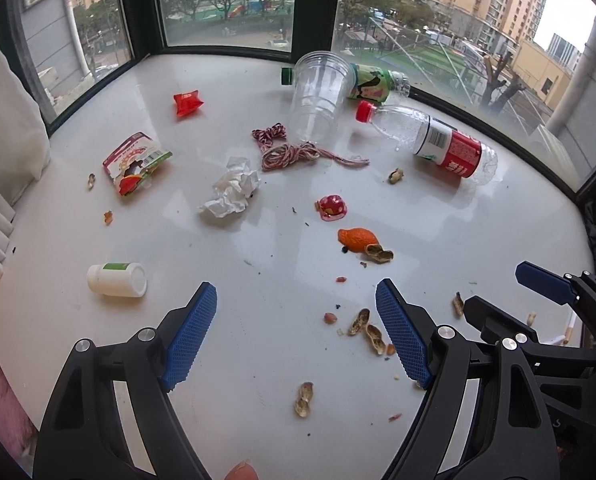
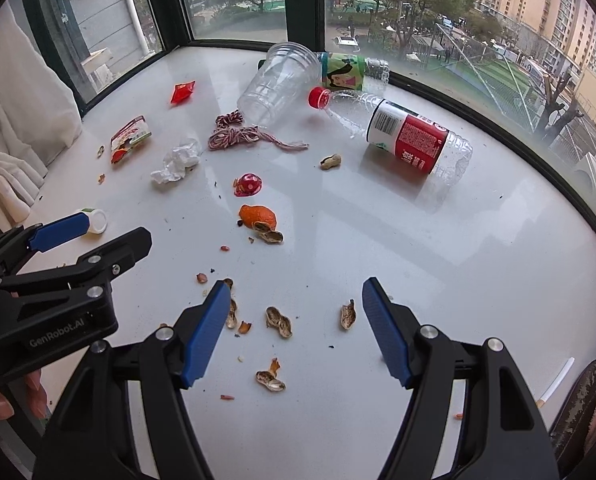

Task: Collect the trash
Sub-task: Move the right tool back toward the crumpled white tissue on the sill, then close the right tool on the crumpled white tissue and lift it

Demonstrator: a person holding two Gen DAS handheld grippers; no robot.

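Right gripper [image 2: 295, 322], jaws spread and empty, hovers with peanut shells [image 2: 278, 322] on the sill [image 2: 438, 264] directly between its fingers, long axes roughly along the reach; left gripper [image 1: 295, 332], also spread, sits just beside, shells off its right finger

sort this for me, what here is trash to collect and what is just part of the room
Trash to collect:
red-label bottle
green-label bottle
clear plastic cup
crumpled tissue
twine
snack wrapper
orange peel
peanut shells
small white bottle

Just part of the room:
white curtain
window frame
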